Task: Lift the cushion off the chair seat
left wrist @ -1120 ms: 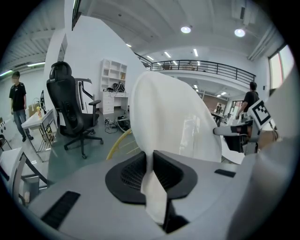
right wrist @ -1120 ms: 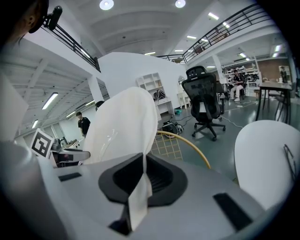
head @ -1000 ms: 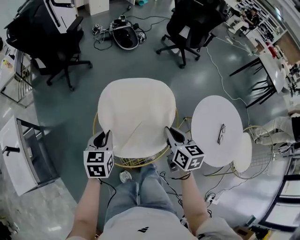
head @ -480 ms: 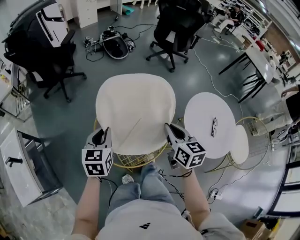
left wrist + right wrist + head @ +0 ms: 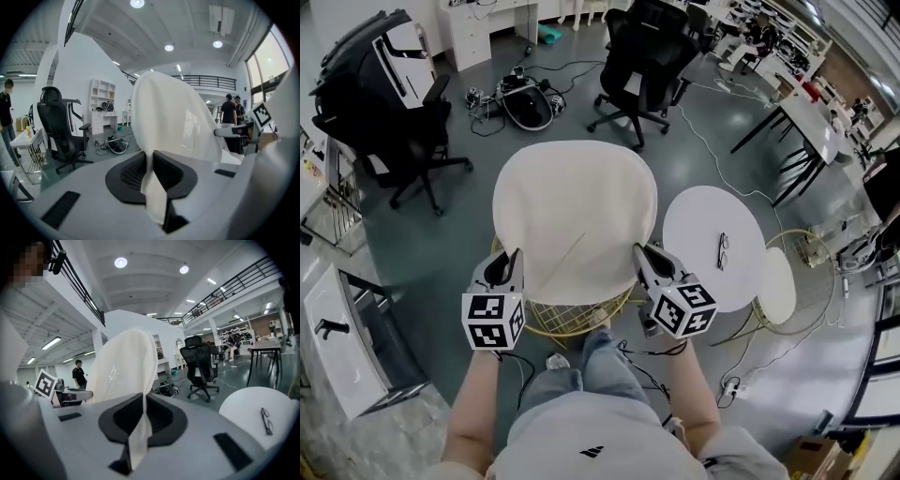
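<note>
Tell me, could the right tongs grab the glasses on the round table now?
Probably not: the right tongs clamp the cushion by its edge. The glasses lie uncovered just beside them, so only that grip stands in the way.

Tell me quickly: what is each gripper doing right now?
The left gripper is shut on the cushion, at its near left edge.
The right gripper is shut on the cushion, at its near right edge.
</note>
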The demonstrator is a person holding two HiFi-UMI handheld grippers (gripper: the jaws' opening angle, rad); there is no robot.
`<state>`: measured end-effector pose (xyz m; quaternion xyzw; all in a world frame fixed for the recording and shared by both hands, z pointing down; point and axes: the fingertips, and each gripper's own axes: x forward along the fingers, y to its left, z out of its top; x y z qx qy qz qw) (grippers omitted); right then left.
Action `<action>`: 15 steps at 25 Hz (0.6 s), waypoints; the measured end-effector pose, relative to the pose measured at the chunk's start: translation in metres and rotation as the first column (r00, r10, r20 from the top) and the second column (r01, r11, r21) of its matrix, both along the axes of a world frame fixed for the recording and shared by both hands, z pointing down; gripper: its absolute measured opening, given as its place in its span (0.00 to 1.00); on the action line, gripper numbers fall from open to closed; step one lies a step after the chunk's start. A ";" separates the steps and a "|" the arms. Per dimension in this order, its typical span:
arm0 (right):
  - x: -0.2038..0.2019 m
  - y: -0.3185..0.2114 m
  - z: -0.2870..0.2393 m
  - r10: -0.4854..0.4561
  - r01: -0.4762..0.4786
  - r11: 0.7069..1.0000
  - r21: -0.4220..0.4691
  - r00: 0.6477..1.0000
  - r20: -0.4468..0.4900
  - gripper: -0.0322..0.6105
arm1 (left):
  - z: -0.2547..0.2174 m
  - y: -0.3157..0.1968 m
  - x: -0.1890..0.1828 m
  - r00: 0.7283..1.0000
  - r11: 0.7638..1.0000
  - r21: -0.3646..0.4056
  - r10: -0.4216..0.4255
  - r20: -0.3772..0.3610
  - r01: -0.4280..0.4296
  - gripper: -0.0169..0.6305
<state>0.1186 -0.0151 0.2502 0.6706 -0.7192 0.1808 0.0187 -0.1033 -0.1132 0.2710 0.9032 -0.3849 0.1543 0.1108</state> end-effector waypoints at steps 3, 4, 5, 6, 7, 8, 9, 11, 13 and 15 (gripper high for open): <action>0.002 0.005 -0.008 0.007 -0.007 1.000 0.019 1.000 -0.005 0.10 | -0.010 0.003 0.003 1.000 1.000 0.021 0.011 -0.009 -0.011 0.11; 0.003 0.007 -0.010 0.009 -0.009 1.000 0.024 1.000 -0.006 0.10 | -0.012 0.004 0.004 1.000 0.999 0.029 0.014 -0.011 -0.014 0.11; 0.004 0.009 -0.012 0.012 -0.012 0.999 0.030 1.000 -0.007 0.10 | -0.015 0.006 0.005 1.000 0.999 0.036 0.017 -0.013 -0.016 0.11; 0.004 0.011 -0.015 0.014 -0.014 0.999 0.035 1.000 -0.007 0.10 | -0.018 0.007 0.005 1.000 0.999 0.042 0.019 -0.015 -0.018 0.11; 0.004 0.013 -0.017 0.016 -0.016 0.999 0.041 1.000 -0.008 0.10 | -0.021 0.009 0.006 1.000 0.999 0.046 0.020 -0.019 -0.019 0.11; 0.004 0.015 -0.019 0.017 -0.017 0.999 0.047 1.000 -0.009 0.10 | -0.023 0.010 0.006 1.000 0.999 0.050 0.020 -0.023 -0.019 0.11; 0.004 0.017 -0.022 0.019 -0.018 0.998 0.053 1.000 -0.010 0.10 | -0.026 0.012 0.006 0.999 0.998 0.054 0.020 -0.027 -0.019 0.11; 0.005 0.020 -0.026 0.022 -0.021 0.998 0.064 1.000 -0.014 0.10 | -0.030 0.014 0.007 0.999 0.998 0.063 0.022 -0.036 -0.020 0.11; 0.006 0.021 -0.029 0.024 -0.023 0.997 0.071 1.000 -0.020 0.10 | -0.033 0.016 0.008 0.999 0.998 0.067 0.023 -0.042 -0.020 0.11; 0.006 0.021 -0.031 0.025 -0.023 0.997 0.078 0.999 -0.023 0.10 | -0.035 0.016 0.007 0.999 0.997 0.070 0.023 -0.046 -0.020 0.11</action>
